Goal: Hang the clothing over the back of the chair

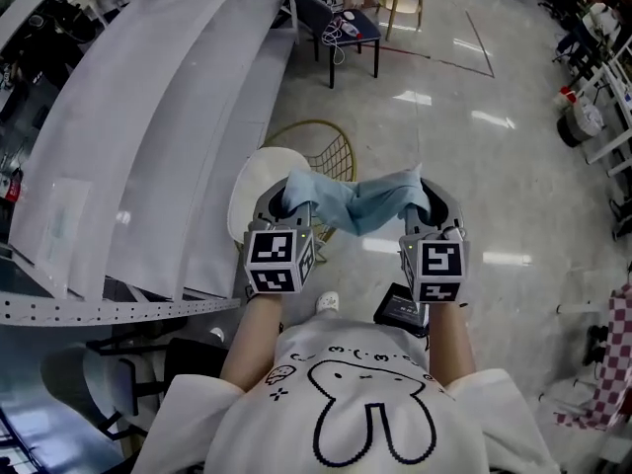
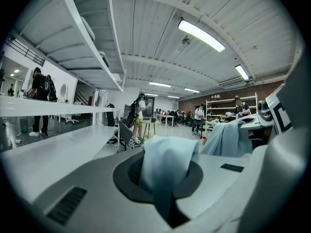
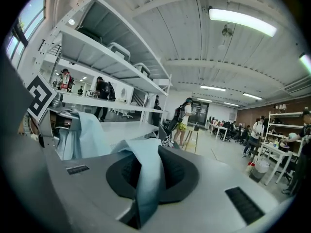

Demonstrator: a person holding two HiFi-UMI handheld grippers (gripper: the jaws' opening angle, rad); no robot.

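Clothing (image 1: 357,201), pale blue, hangs stretched in air between both grippers, just short of chair (image 1: 334,151). Left gripper (image 1: 284,205) clamped on one end, right gripper (image 1: 432,213) on other. Step, as judged: bringing garment to wire backrest, not yet draped. Next: lower cloth across backrest, both ends level, then release. White table (image 1: 148,156) crowds left side; dark flat object (image 1: 400,309) on floor near feet.

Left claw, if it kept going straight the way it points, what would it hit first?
Probably nothing close: past the blue clothing it grips, the left claw faces open floor. The gold wire chair seems to sit below its line; the dark chair farther on might come first.
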